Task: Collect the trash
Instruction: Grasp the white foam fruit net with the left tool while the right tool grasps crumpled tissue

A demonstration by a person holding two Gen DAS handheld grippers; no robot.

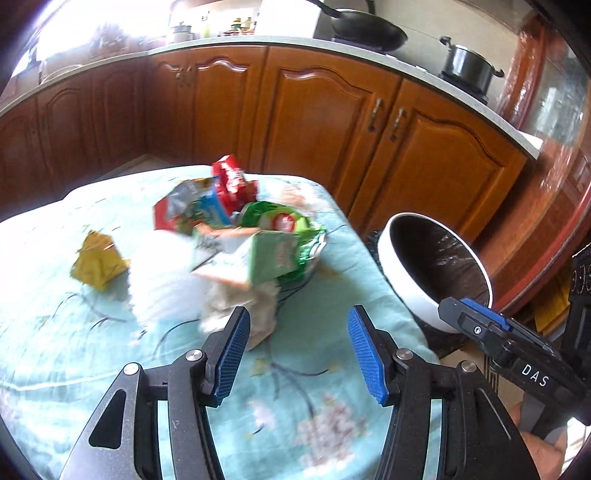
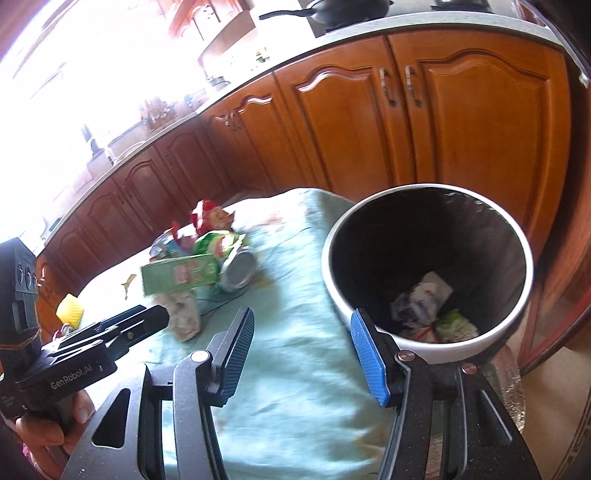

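A heap of trash lies on the table: a green carton [image 1: 273, 254] [image 2: 181, 275], crumpled white paper [image 1: 240, 306] [image 2: 184, 317], red wrappers [image 1: 231, 181] [image 2: 207, 216], a green bag [image 1: 280, 221] and a silver can [image 2: 238, 271]. A yellow wrapper [image 1: 98, 264] [image 2: 70, 308] lies apart at the left. The white trash bin [image 1: 413, 291] [image 2: 439, 345] stands off the table's right edge with some trash inside. My left gripper [image 1: 298, 352] is open and empty just in front of the crumpled paper. My right gripper [image 2: 303, 354] is open and empty near the bin's rim.
The table carries a pale green floral cloth [image 1: 110, 354] [image 2: 295, 387]. Brown kitchen cabinets [image 1: 317, 122] [image 2: 369, 122] run behind it, with a pan [image 1: 365, 26] and a pot [image 1: 469, 64] on the counter.
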